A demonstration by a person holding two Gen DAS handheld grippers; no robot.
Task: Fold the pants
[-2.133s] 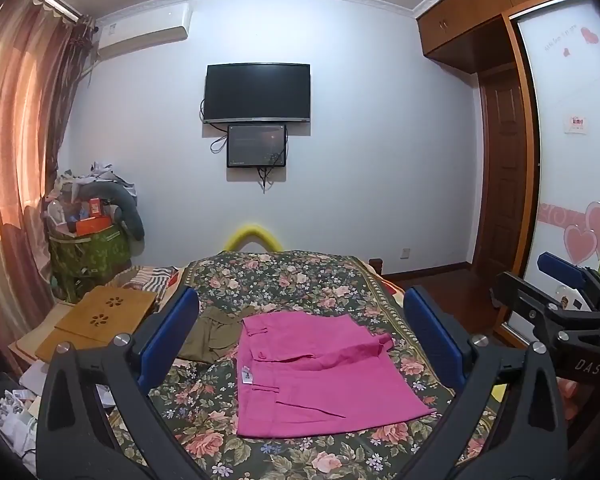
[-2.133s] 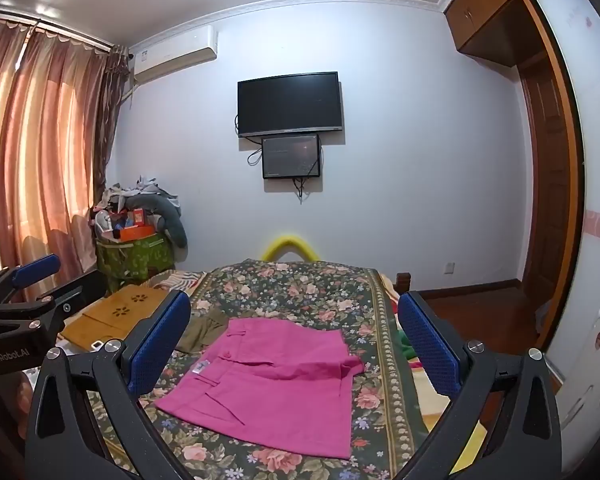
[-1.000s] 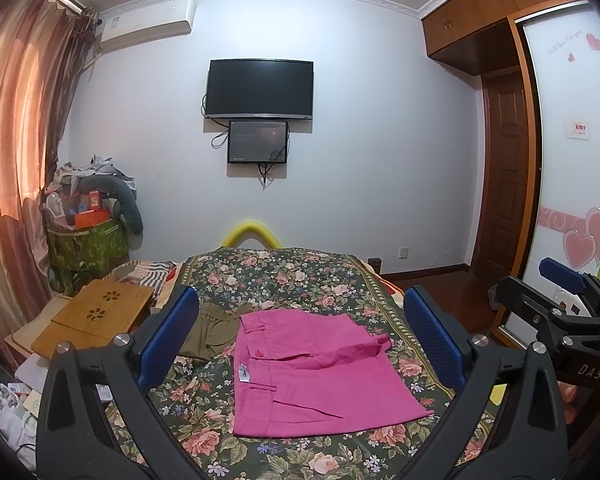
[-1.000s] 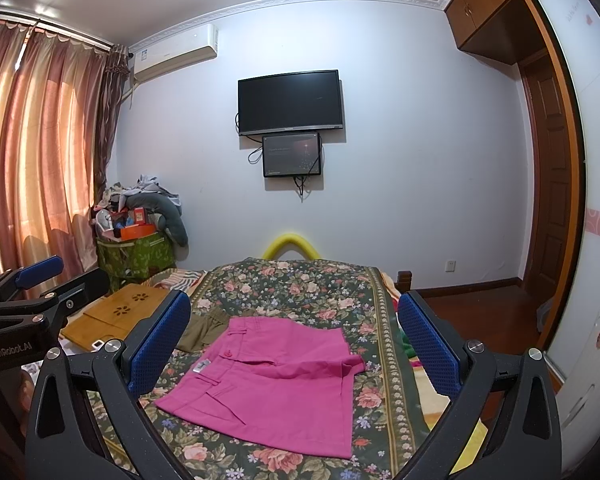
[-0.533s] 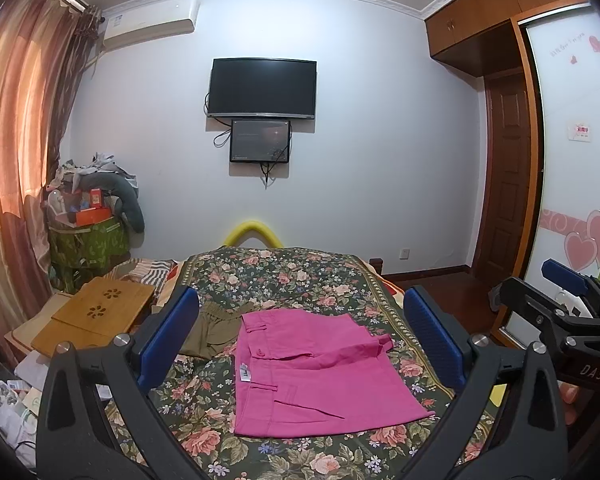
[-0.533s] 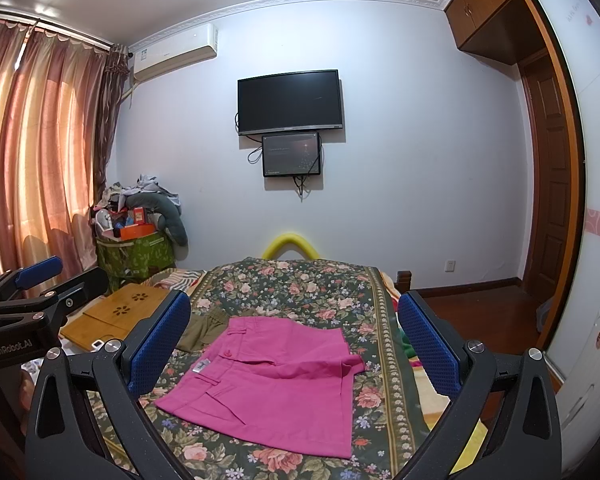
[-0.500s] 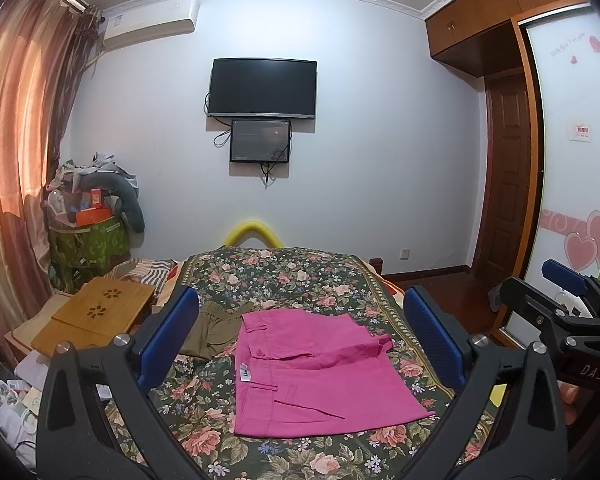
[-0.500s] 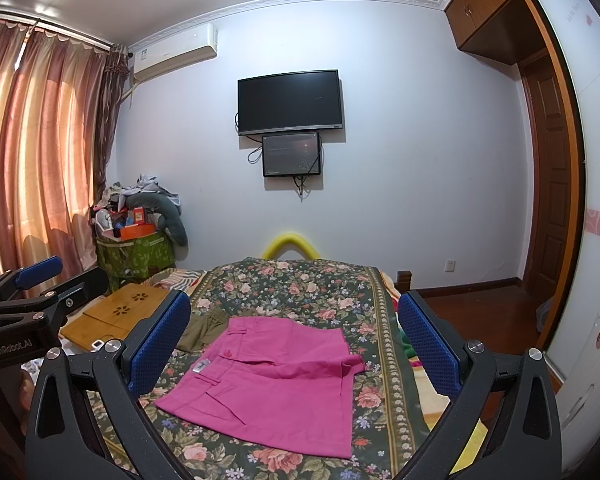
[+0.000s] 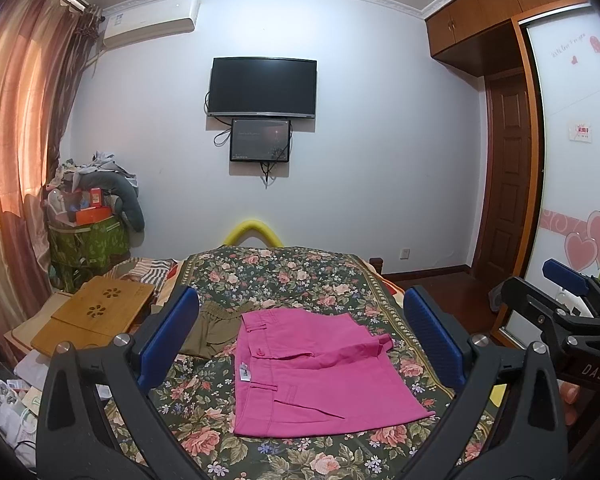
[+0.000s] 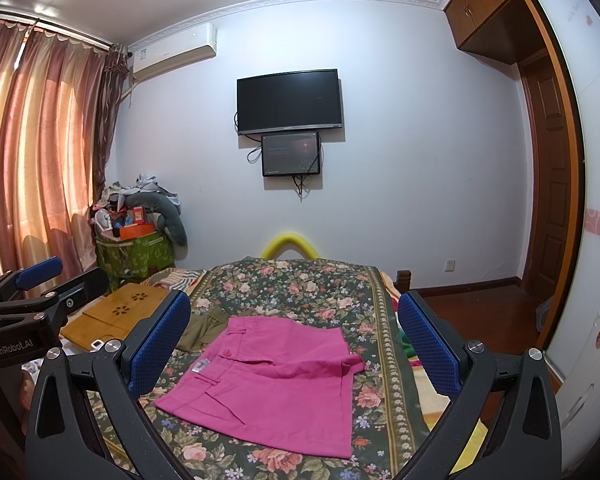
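Note:
A pair of bright pink pants lies folded flat on the floral bedspread, waistband to the left with a white tag. It also shows in the right wrist view. My left gripper is open and empty, held above the near end of the bed, well short of the pants. My right gripper is open and empty too, at about the same height. Each gripper shows at the edge of the other's view: the right one and the left one.
An olive garment lies just left of the pink pants. A wooden lap tray and papers sit off the bed's left side. A green bin piled with clutter stands by the curtain. A wardrobe and door are on the right.
Both grippers have drifted only slightly; the left view shifted a little to the left. The pants have not moved.

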